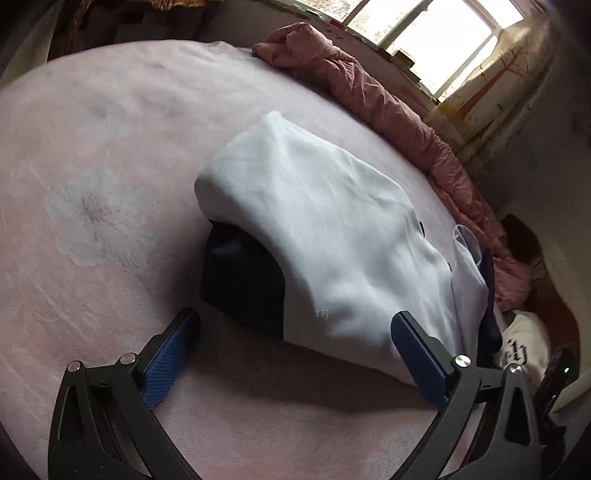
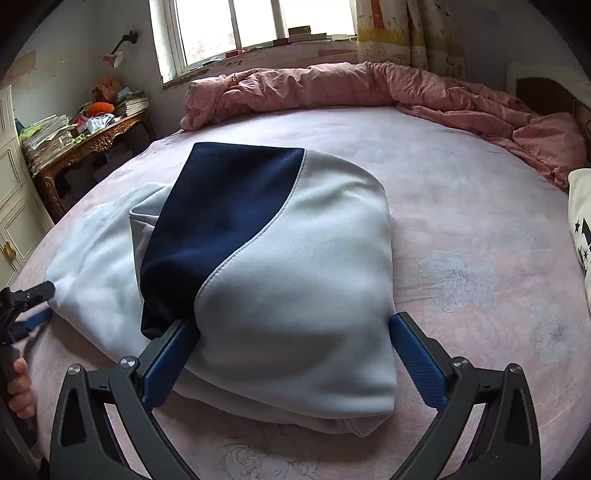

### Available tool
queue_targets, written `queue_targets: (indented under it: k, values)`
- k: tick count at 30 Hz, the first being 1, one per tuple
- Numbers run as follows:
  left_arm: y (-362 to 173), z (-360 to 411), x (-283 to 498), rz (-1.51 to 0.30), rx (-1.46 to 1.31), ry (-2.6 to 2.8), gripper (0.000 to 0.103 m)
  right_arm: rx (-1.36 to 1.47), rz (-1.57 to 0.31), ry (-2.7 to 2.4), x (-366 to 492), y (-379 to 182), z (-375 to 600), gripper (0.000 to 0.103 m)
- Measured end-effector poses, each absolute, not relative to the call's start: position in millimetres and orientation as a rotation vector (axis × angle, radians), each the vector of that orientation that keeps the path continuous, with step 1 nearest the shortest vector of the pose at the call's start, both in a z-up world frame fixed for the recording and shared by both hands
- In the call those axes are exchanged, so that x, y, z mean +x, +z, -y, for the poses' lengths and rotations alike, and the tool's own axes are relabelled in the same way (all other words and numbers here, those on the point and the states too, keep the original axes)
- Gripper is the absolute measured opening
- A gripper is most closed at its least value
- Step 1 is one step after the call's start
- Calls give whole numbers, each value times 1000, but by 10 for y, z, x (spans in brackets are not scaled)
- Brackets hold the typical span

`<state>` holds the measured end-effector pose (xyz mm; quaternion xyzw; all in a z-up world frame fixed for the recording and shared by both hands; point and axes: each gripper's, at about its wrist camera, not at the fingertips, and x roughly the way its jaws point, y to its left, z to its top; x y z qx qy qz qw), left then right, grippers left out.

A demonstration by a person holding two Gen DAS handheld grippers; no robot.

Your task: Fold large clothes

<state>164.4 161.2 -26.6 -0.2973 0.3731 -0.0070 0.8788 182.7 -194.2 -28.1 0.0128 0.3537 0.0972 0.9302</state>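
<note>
A folded white and navy garment point(image 2: 295, 288) lies in a thick bundle on the pink bed sheet point(image 2: 461, 184). Its navy panel point(image 2: 221, 206) runs across the top left. My right gripper point(image 2: 290, 328) is open, its blue pads standing either side of the bundle's near end without squeezing it. In the left wrist view the same garment point(image 1: 314, 221) shows mostly white, with the navy part point(image 1: 240, 280) tucked under its near edge. My left gripper point(image 1: 295, 325) is open at that edge, holding nothing. The left gripper point(image 2: 50, 300) also shows at the bundle's left corner, held by a hand point(image 2: 18, 387).
A crumpled pink quilt point(image 2: 332, 88) lines the far side of the bed below the window point(image 2: 240, 26). A cluttered carved side table point(image 2: 85, 144) stands at the far left. Another white garment with dark print point(image 2: 581, 221) lies at the bed's right edge.
</note>
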Motion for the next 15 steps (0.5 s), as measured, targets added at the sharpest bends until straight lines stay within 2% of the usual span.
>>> queue_targets:
  k: [6,8,9,10,12,13,15]
  values:
    - [-250,-1514,1745,-743,-608,-20,101,49,-698,213,1754,-250,1966,103]
    - [-224,-1469,1782,-706,-562,54,77,93,-686,229,1713,-207,2014,103]
    - [-227,-1481,1814,-680,-561,67,57,112,-680,236,1698,-188,2040,103]
    - [-238,-1502,1837,-663,-582,58,43,125,-676,239,1684,-173,2053,103]
    - [-224,-1614,1838,-623,-644,35,22,138,-660,216,1661,-140,2092,103]
    - [-183,-1630,1809,-586,-652,15,15,137,-650,190,1651,-125,2112,103]
    - [41,-1499,1724,-500,-536,-10,12,148,-627,167,1625,-94,2167,103]
